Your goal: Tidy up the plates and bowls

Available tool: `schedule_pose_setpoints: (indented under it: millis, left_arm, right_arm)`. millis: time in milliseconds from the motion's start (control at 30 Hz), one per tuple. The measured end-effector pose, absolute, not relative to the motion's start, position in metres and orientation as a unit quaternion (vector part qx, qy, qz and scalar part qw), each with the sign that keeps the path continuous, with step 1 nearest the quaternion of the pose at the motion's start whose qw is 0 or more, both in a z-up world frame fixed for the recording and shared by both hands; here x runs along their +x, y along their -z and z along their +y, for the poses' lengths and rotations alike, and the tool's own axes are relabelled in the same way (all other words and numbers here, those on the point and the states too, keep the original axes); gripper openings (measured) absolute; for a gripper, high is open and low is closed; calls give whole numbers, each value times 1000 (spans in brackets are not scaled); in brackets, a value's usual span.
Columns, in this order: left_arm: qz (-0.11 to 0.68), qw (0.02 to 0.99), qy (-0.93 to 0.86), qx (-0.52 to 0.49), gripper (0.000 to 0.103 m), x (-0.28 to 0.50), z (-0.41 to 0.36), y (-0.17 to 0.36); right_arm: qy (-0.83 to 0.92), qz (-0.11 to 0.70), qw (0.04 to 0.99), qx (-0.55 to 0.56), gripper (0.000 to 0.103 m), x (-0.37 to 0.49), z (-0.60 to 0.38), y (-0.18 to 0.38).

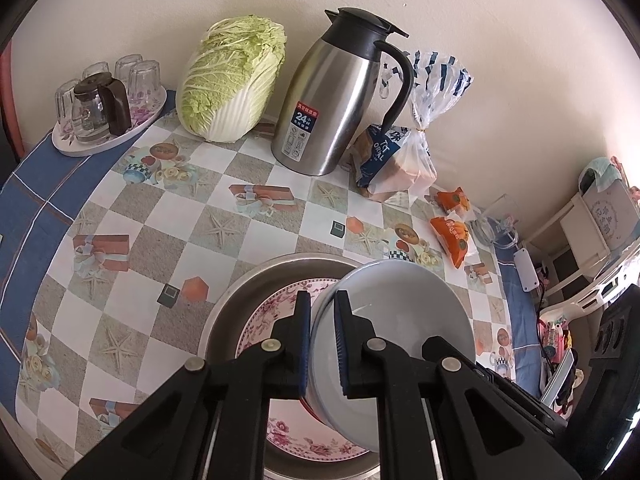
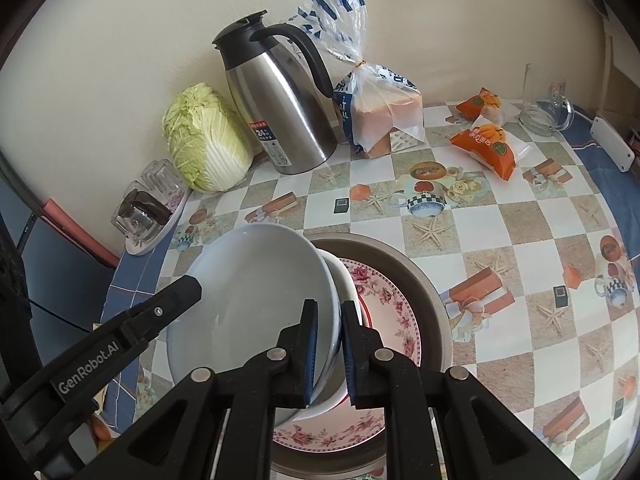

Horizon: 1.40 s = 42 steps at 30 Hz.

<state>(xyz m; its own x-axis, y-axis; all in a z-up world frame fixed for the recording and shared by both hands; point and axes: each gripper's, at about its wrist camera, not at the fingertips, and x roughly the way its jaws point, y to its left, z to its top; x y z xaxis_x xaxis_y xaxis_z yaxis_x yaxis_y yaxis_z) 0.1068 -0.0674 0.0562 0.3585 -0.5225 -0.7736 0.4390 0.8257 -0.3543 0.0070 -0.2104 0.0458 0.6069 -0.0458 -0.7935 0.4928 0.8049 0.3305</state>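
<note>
Both grippers grip the same pale grey bowl [image 2: 256, 296], one on each side of its rim, and it hangs tilted above a floral plate [image 2: 394, 308] that lies inside a wide steel basin [image 2: 434, 300] on the counter [image 2: 520, 232]. The left gripper [image 1: 322, 344] has its jaws clenched on the bowl's wall, one blue pad inside and one outside; the right gripper [image 2: 329, 354] pinches the opposite edge the same way, its jaws closed tight on the rim. Holding it from two sides looks deliberate: a smooth ceramic rim could slip or swing from a single pinch, and two grips keep it steady while it hangs on a slant. From the right wrist view a second white rim [image 2: 345, 280] shows just behind the grey bowl, perhaps another bowl nested under it, though I cannot tell for certain. The stacking seems well under way, with the plate at the bottom and the bowl going on or coming off the pile; which of the two is not clear. Against the wall stand a steel thermos jug [image 1: 332, 100], a napa cabbage [image 1: 232, 80] and a bagged loaf [image 1: 400, 160], well apart from the basin.
</note>
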Motion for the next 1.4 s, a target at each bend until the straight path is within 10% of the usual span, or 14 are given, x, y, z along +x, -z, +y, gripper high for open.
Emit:
schedule_pose_setpoints:
  millis: [833,900,967,1067,1400]
  left_arm:
    - [485,826,283,-55,7,106,-61,-63]
    - [486,826,279,-57,14,106,-59,-65]
    - [486,828,274,-57,43,106,-58,-65]
    - [486,830,268,-60,48,104,-53,-65]
    - [483,837,250,-56,91,96,-36,-62]
  right_arm:
    - [171,393,857,286,15,-4,-226,-54]
    - [172,394,858,282,15,-5,-225,-55]
    - [174,397,859,274,26,-6,-223,-55]
    - [178,398,862,261,50,-7,-220,-57]
    - [183,392,871,232,77,-15,-210,-60]
